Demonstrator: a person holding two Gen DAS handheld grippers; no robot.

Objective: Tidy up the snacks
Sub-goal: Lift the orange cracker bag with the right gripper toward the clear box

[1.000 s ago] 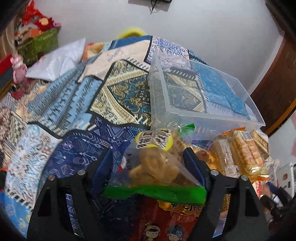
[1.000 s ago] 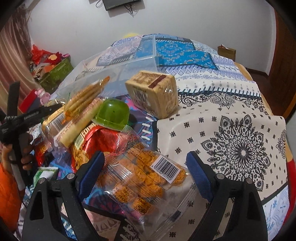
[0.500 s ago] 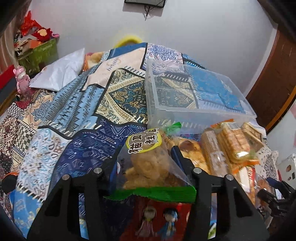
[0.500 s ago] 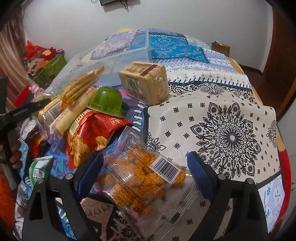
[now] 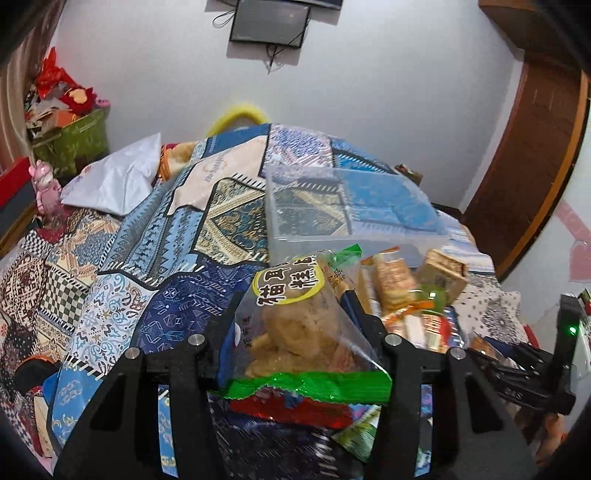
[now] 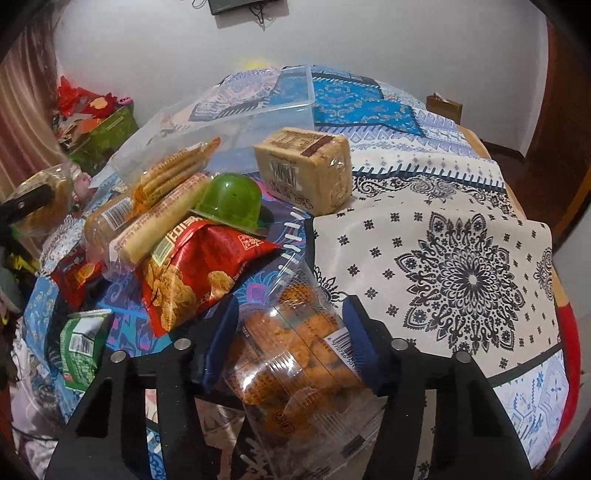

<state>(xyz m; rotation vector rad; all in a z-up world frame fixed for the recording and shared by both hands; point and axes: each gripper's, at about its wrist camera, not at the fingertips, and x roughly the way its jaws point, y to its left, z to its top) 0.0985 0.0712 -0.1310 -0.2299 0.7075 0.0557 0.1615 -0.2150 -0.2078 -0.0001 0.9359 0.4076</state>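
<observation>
My left gripper (image 5: 291,306) is shut on a clear bag of brown twisted snacks (image 5: 295,332) with a yellow label and a green seal, and holds it up above the patterned bedspread. Behind it stands a clear plastic bin (image 5: 332,236). The jaws of my right gripper (image 6: 291,310) are closing, and their blue pads squeeze a clear pack of orange crackers (image 6: 295,354) that lies low over the bedspread. Ahead of it is a pile: a red snack bag (image 6: 192,266), a green dome cup (image 6: 229,199), biscuit sticks (image 6: 166,177) and a tan brick-shaped pack (image 6: 306,166).
A small green pack (image 6: 83,347) lies at the left of the pile. A white pillow (image 5: 118,177) and a green box of clutter (image 5: 74,140) sit at the far left. A wooden door (image 5: 535,166) is to the right, a monitor (image 5: 269,18) on the wall.
The left gripper closed on the brown snack bag and lifted it off the pile. The right gripper's jaws came in from wide apart onto the cracker pack; that hand stayed in place.
</observation>
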